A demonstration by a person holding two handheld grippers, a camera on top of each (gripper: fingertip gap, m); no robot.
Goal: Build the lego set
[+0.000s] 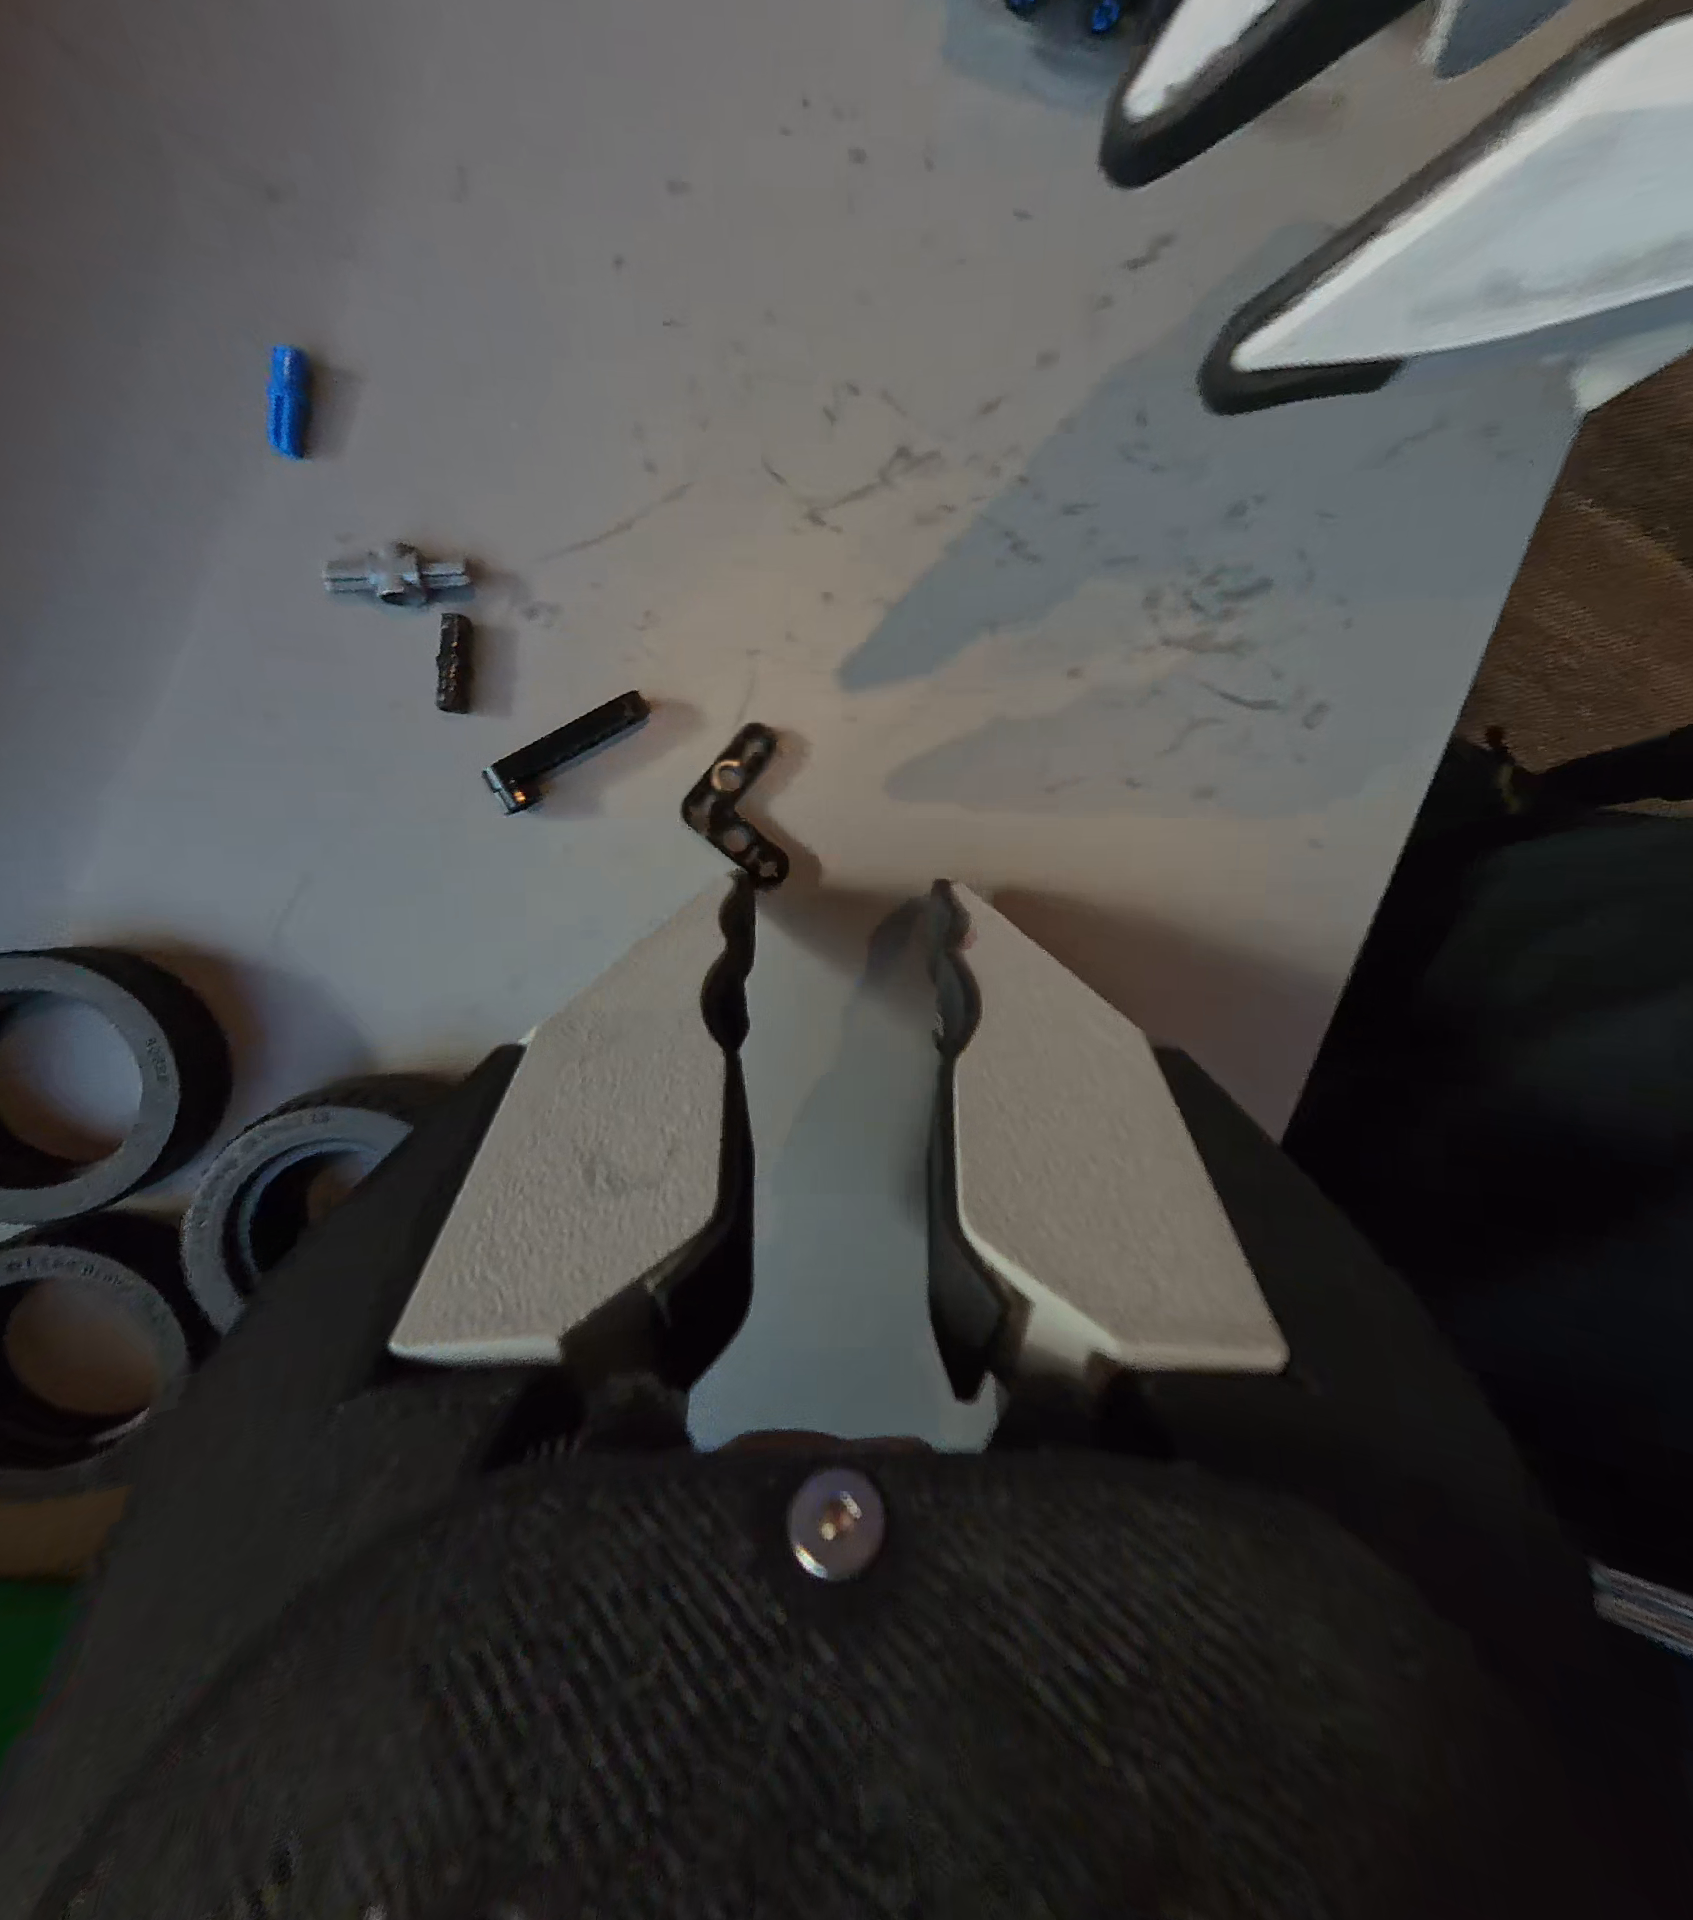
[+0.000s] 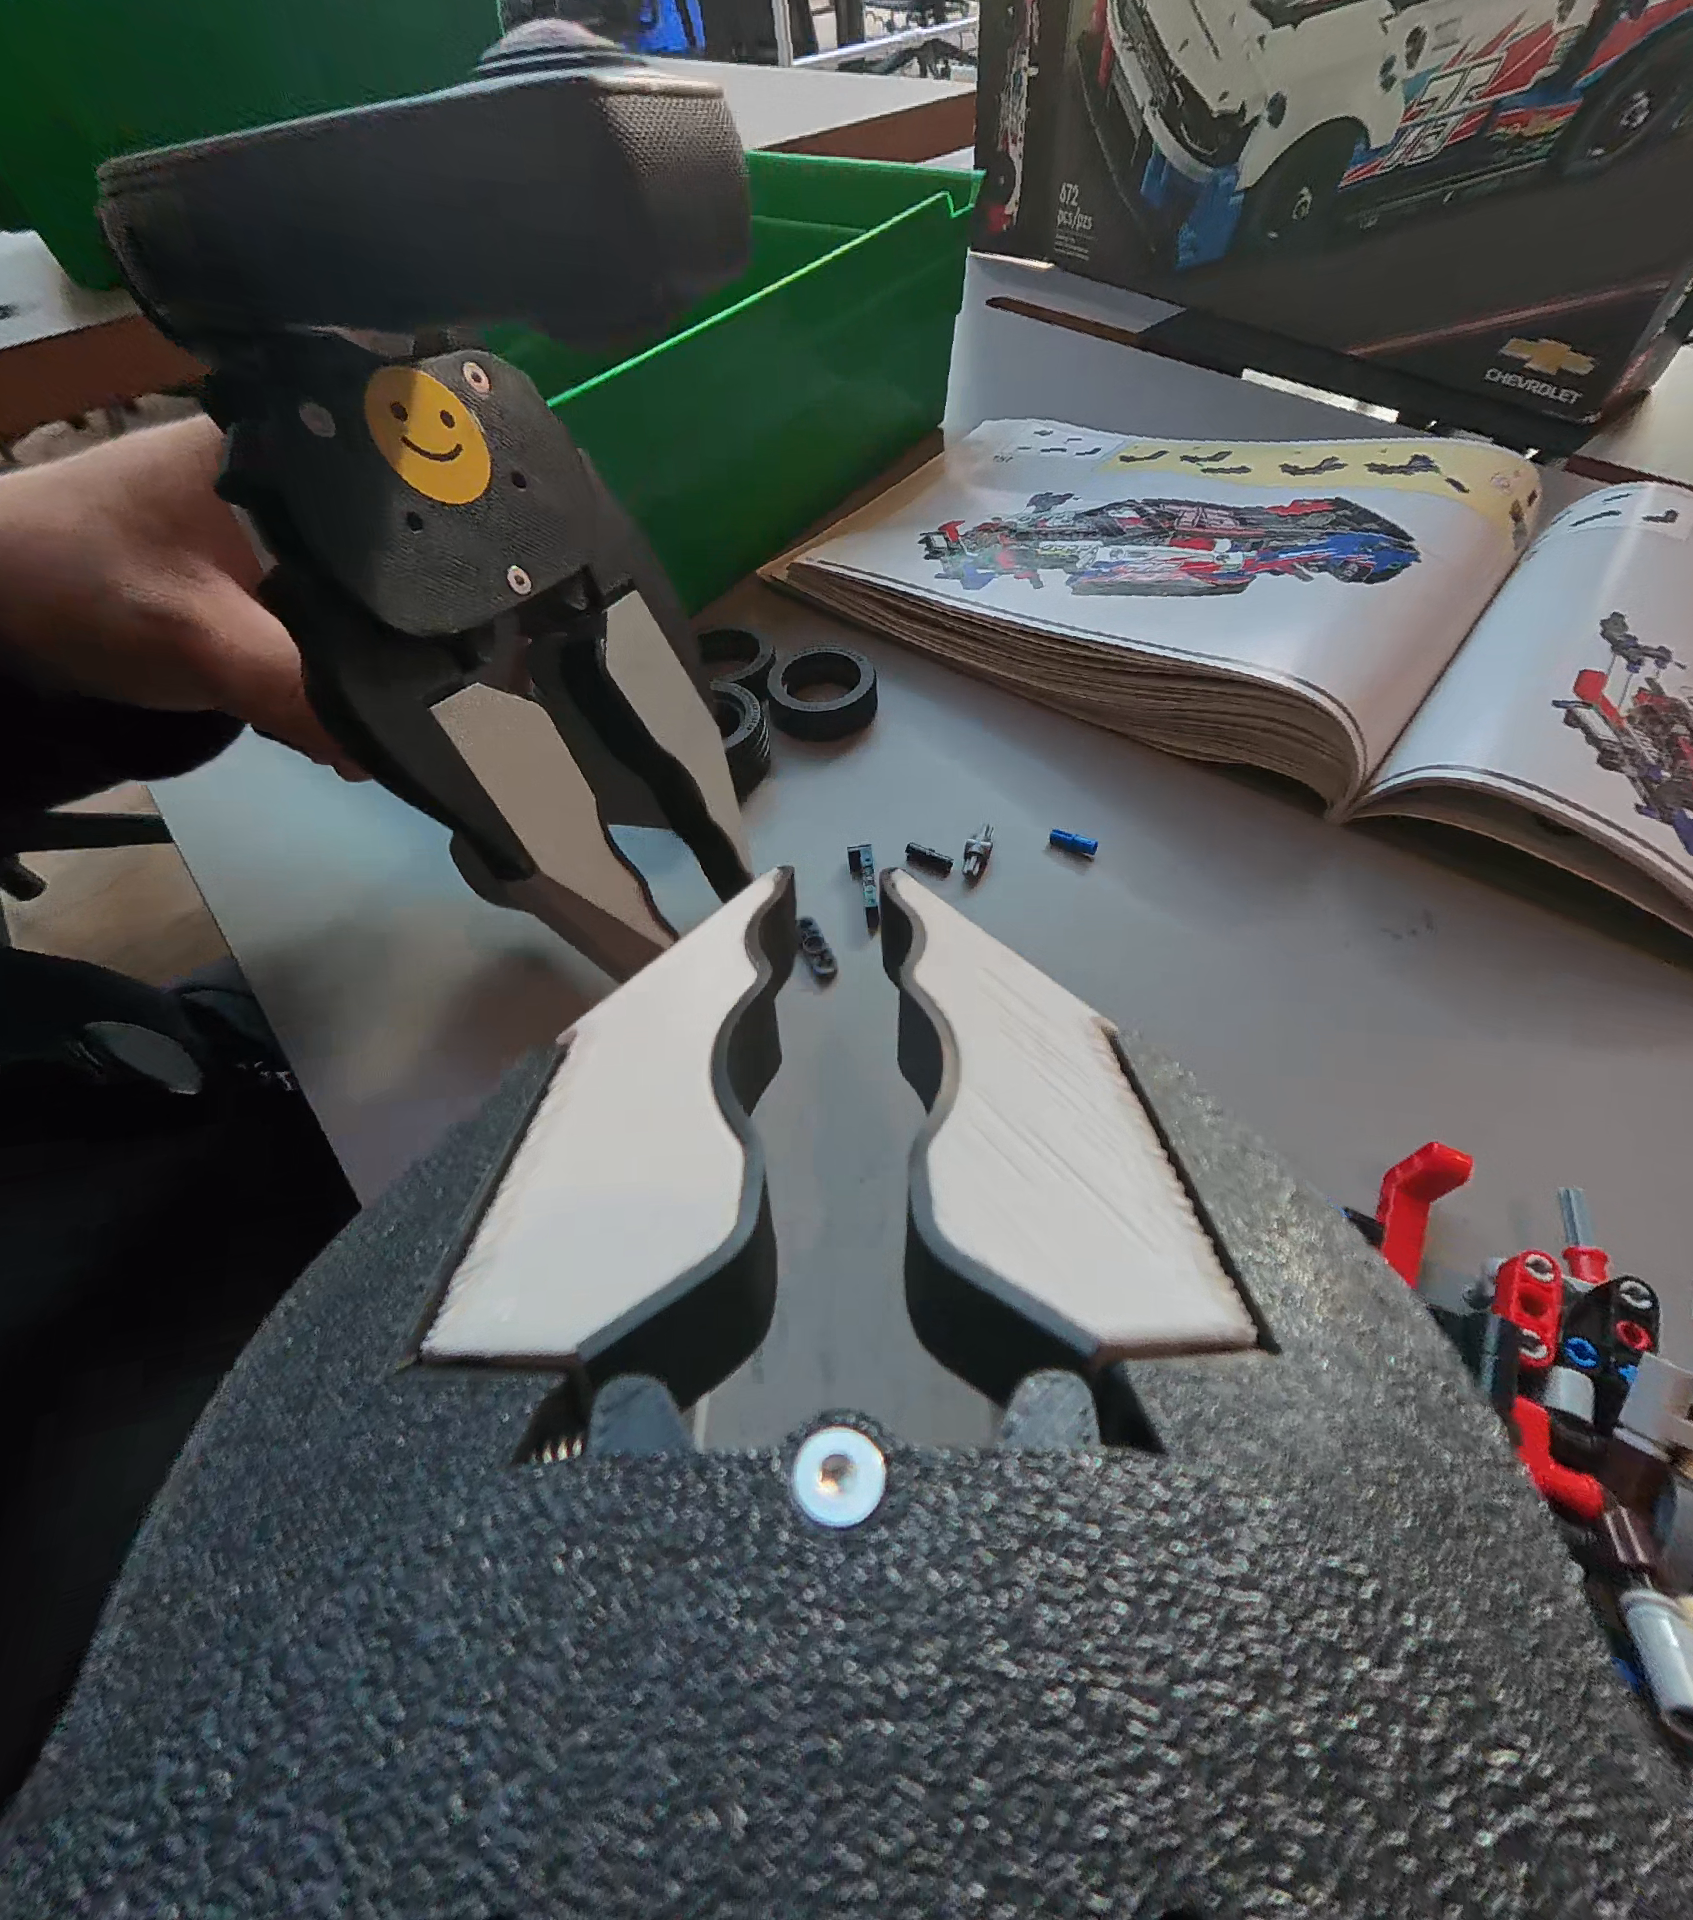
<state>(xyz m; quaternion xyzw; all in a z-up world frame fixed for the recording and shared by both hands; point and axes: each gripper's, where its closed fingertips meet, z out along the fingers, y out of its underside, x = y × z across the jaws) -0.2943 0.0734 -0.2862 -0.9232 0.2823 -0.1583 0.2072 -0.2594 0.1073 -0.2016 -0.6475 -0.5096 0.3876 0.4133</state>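
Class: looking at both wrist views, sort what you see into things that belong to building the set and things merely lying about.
Belonging: L-shaped black piece, black beam, grey connector, blue pin, tyres, instruction booklet, part-built model.

Lying about: green bin, set's box.

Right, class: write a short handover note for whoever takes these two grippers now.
Left gripper: open, empty, tips just short of the black L-shaped piece.
Right gripper: open, empty, aimed at the same row.
On the table: black beam, black pin, grey connector, blue pin, three tyres.
Done: part-built model lies to the right; manual lies open.
Left: pick up loose pieces, fit them.
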